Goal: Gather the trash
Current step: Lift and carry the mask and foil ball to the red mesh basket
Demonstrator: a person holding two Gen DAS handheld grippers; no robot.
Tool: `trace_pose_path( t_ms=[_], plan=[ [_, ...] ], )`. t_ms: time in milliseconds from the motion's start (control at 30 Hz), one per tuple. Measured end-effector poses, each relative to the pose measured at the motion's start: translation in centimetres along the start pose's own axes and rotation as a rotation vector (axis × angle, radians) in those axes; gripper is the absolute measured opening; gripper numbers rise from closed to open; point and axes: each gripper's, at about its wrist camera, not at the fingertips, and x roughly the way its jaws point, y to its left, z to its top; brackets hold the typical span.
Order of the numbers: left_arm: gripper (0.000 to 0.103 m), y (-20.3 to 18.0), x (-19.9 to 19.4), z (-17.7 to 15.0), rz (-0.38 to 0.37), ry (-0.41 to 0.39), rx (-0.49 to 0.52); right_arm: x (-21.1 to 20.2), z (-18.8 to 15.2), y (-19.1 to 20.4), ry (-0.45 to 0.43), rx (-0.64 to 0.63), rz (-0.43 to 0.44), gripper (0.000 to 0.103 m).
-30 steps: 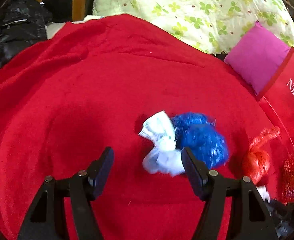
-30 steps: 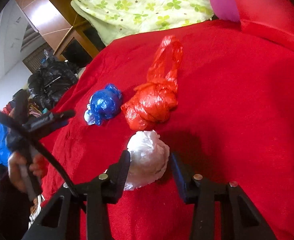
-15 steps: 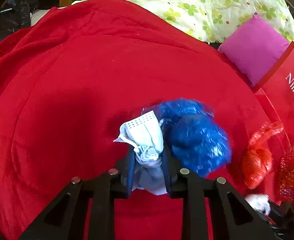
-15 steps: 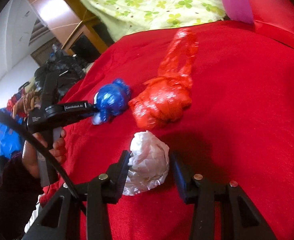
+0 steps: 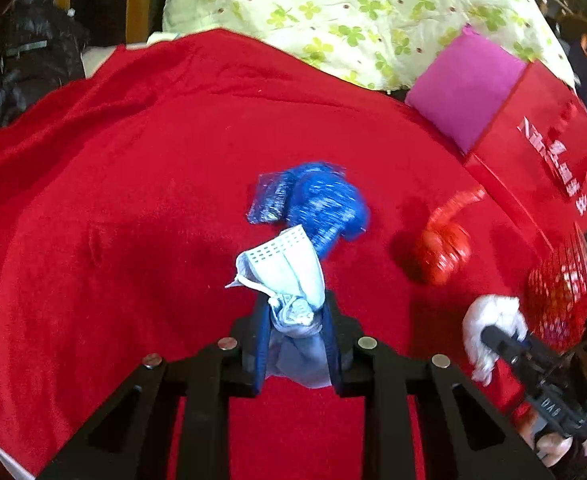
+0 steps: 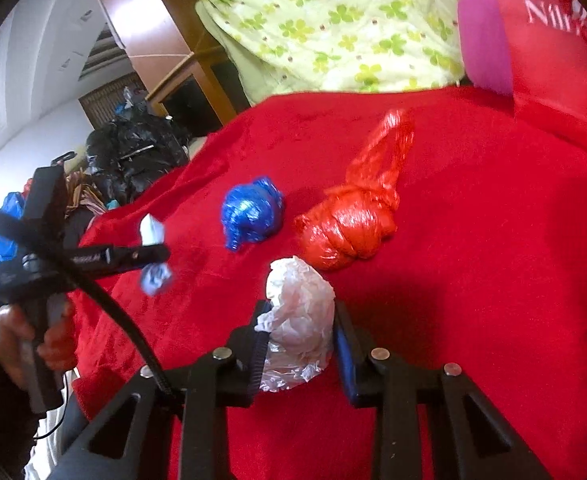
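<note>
My left gripper (image 5: 295, 320) is shut on a crumpled pale blue face mask (image 5: 285, 276) and holds it just above the red blanket (image 5: 133, 200). It shows from the side in the right wrist view (image 6: 153, 254). My right gripper (image 6: 299, 320) is shut on a crumpled white plastic bag (image 6: 297, 316), also seen in the left wrist view (image 5: 489, 320). A knotted blue plastic bag (image 5: 317, 204) (image 6: 251, 212) and a knotted red plastic bag (image 5: 443, 248) (image 6: 353, 216) lie on the blanket beyond both grippers.
A red mesh basket (image 5: 561, 288) stands at the blanket's right edge. A red paper bag (image 5: 545, 148) and a magenta cushion (image 5: 461, 88) lie at the back right, a green flowered quilt (image 5: 353, 12) behind. Black clutter (image 6: 133, 152) is piled at the left.
My left gripper closed on the face mask and lifted it away from the blue bag. My right gripper closed on the white bag and raised it slightly.
</note>
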Motion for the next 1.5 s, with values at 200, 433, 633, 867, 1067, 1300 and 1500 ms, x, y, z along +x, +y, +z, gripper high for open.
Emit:
trace_pose_path(
  t_ms=[200,433,633,867,1067,1300,1500],
  plan=[
    [0.025,-4.0,-3.6,-0.4,0.063,-0.075,0.119,-4.6,-0.1,0.8,-0.06,0.027,0.0,0.033],
    [0.025,-8.8,-8.0,-1.1,0.087,-0.18,0.235,-10.9,1.4,2.5,-0.162,-0.005,-0.041,0.033],
    [0.026,-11.3,-9.6,-1.4,0.09,-0.224,0.302,-14.4,2.0,3.7,-0.224,-0.012,-0.054,0.033],
    [0.026,-13.2,-10.6,-1.6,0.094,-0.248,0.338,-18.1,2.4,4.1,-0.293,-0.026,-0.084,0.033],
    [0.026,-14.8,-11.0,-2.3,0.094,-0.249,0.365,-20.0,2.2,3.2,-0.322,-0.009,-0.111,0.033],
    [0.026,-16.7,-11.2,-2.4,0.097,-0.257,0.405,-21.5,2.0,1.9,-0.35,0.016,-0.14,0.033],
    [0.026,-18.3,-11.3,-2.5,0.093,-0.261,0.438,-22.6,2.1,1.0,-0.362,0.034,-0.153,0.033]
  ],
)
